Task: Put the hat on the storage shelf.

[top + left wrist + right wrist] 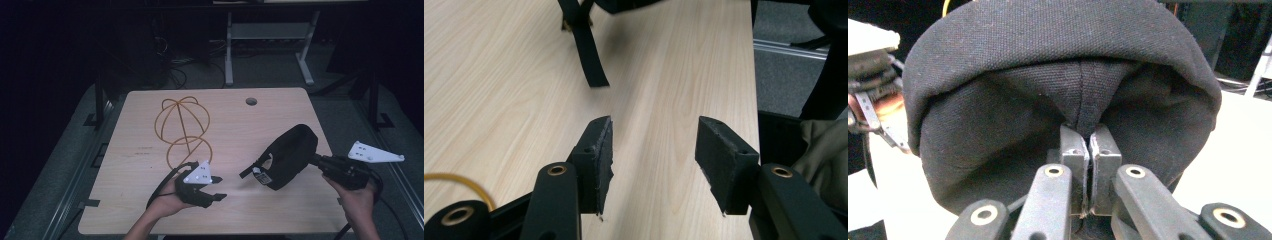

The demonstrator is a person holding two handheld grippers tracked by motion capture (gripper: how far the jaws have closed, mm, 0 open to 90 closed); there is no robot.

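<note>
Figure. A person at a pale wood-grain counter (150, 210) holds a two-jaw gripper in each hand. The right gripper (1090, 145) has its jaws pressed together on a pinch of fabric at a seam of the black canvas cap (290, 155), which hangs raised above the counter's right half, its crown toward the far right and its opening turned down and toward the person's left. From the cap's near-left edge a flat black fabric strap (248, 171) trails out over the counter, its free end pointing toward the left gripper (216, 187).

The left gripper's jaws stand apart with nothing between them; in the left gripper view the strap (589, 55) lies ahead of the jaws and slightly to their left, its long axis running roughly along the line of approach, its end short of the pads and not touching them. The left hand is the nearer one to the strap; the judgement is that a reach forward, shifted slightly left, would bring it between the jaws.

A yellow wire dome frame (182, 127) rests on the counter behind the left gripper, well apart from the cap.
</note>
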